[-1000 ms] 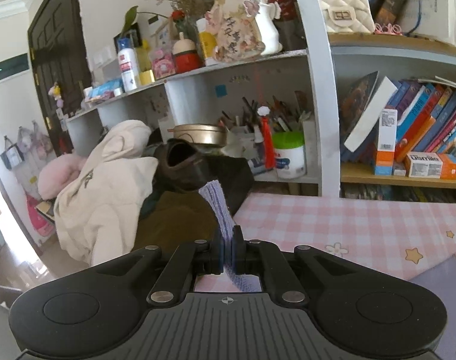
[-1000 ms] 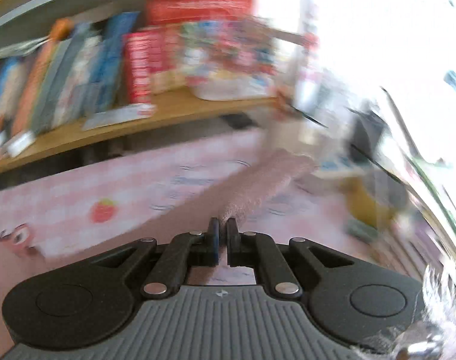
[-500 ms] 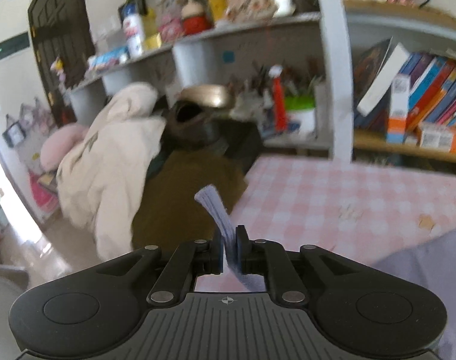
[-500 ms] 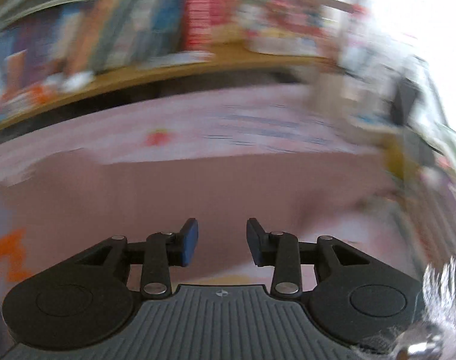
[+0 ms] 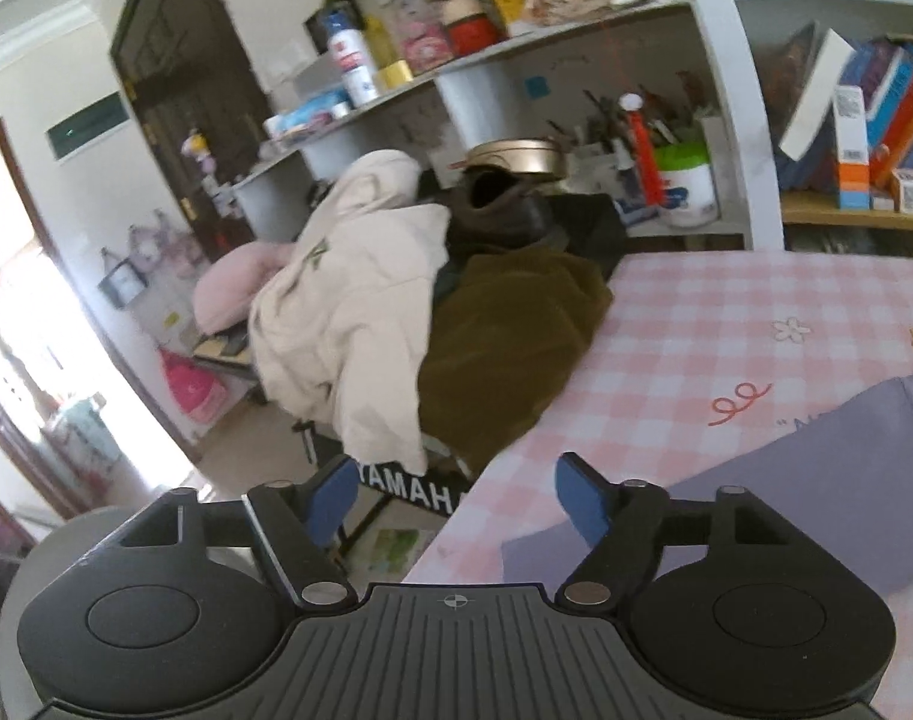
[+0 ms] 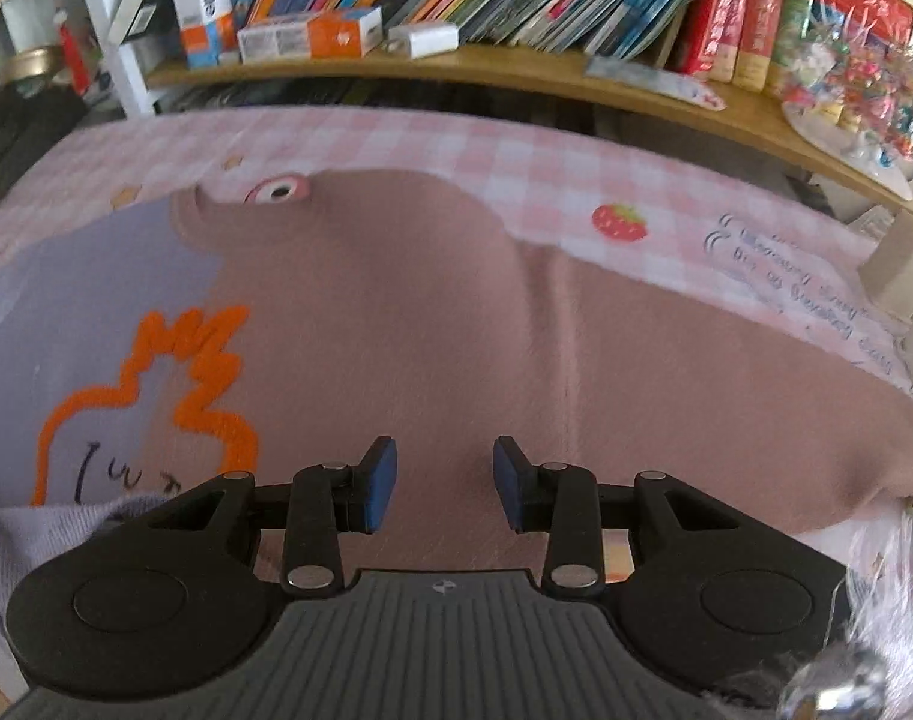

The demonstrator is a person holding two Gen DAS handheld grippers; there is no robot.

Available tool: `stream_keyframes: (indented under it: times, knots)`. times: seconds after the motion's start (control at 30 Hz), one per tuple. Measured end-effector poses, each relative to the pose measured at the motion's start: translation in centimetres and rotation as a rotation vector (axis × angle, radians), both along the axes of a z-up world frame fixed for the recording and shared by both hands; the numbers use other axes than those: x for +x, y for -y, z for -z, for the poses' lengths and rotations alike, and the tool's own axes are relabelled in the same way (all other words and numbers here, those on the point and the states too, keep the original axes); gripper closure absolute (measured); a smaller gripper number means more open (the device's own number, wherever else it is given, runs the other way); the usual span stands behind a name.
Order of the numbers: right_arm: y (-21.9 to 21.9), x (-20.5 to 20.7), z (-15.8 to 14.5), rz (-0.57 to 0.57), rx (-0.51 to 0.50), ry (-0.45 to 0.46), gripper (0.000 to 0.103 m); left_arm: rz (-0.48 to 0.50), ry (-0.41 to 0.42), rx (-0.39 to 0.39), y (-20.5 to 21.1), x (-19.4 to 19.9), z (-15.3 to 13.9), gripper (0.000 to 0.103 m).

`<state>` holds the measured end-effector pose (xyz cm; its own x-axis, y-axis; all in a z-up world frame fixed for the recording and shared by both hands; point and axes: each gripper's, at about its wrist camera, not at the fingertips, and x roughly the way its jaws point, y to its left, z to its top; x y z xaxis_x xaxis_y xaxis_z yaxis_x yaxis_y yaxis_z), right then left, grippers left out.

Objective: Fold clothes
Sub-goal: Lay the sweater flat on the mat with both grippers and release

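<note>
Right gripper (image 6: 444, 480) parted, empty, above flat garment (image 6: 432, 312), left gripper (image 5: 456, 501) opening

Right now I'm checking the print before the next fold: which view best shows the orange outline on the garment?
The right wrist view: the orange outline shows large on the garment's lavender part. The left wrist view shows only a plain lavender edge, no print.
</note>
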<state>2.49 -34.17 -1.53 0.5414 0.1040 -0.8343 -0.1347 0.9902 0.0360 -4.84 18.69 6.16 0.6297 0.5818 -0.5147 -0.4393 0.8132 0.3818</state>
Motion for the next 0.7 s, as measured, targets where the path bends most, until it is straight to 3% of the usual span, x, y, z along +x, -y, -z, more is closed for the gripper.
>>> stream_keyframes:
  times: [0.1, 0.17, 0.3, 0.37, 0.5, 0.7]
  knots:
    - [0.0, -0.1, 0.5, -0.006, -0.005, -0.007, 0.071, 0.022, 0.019, -0.067, 1.1, -0.4, -0.5, 0.024]
    - [0.0, -0.2, 0.5, -0.007, -0.002, -0.005, 0.071, 0.089, 0.018, -0.183, 2.5, -0.3, -0.4, 0.024]
    - [0.0, -0.4, 0.6, -0.014, -0.006, -0.002, 0.071, 0.249, -0.019, -0.498, 7.0, 0.4, 0.8, 0.024]
    - [0.0, -0.5, 0.6, -0.022, -0.009, 0.001, 0.071, 0.298, -0.052, -0.579, 9.2, 0.9, 1.6, 0.024]
    - [0.2, -0.9, 0.5, -0.036, -0.003, 0.005, 0.071, 0.358, -0.151, -0.637, 13.0, 2.3, 3.8, 0.024]
    - [0.6, -1.3, 0.5, -0.053, 0.001, 0.011, 0.071, 0.337, -0.225, -0.729, 14.7, 4.0, 6.7, 0.024]
